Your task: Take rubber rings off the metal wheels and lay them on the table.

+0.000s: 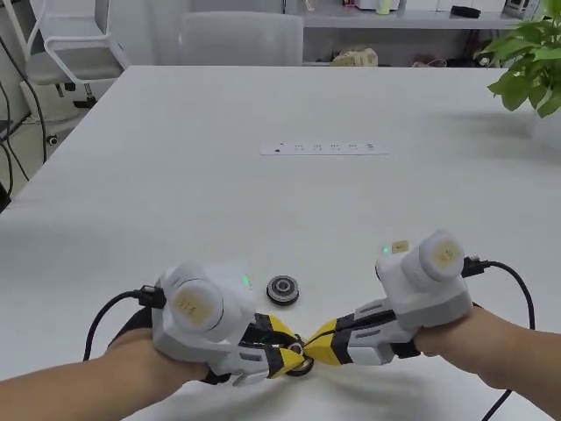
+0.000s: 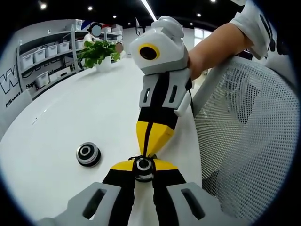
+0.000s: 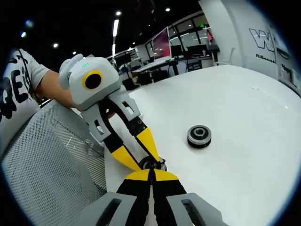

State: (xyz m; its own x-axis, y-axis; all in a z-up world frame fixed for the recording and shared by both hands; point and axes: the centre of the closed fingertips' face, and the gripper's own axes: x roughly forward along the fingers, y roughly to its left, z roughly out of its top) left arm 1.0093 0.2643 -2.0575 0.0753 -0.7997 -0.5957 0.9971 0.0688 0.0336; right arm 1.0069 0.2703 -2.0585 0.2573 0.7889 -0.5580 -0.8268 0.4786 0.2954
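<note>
White power strip (image 1: 324, 148) ahead; leafy plant (image 1: 529, 61) far right; mesh chair (image 2: 244, 141) nearby.

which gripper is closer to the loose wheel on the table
Left. Both meet at the held wheel, but the left gripper lies just beside the loose wheel; the right gripper reaches in from farther off.

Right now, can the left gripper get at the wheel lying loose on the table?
Probably not yet: the way to the loose wheel is free, but the left gripper is shut on another wheel, whose rubber ring the right gripper pinches.
</note>
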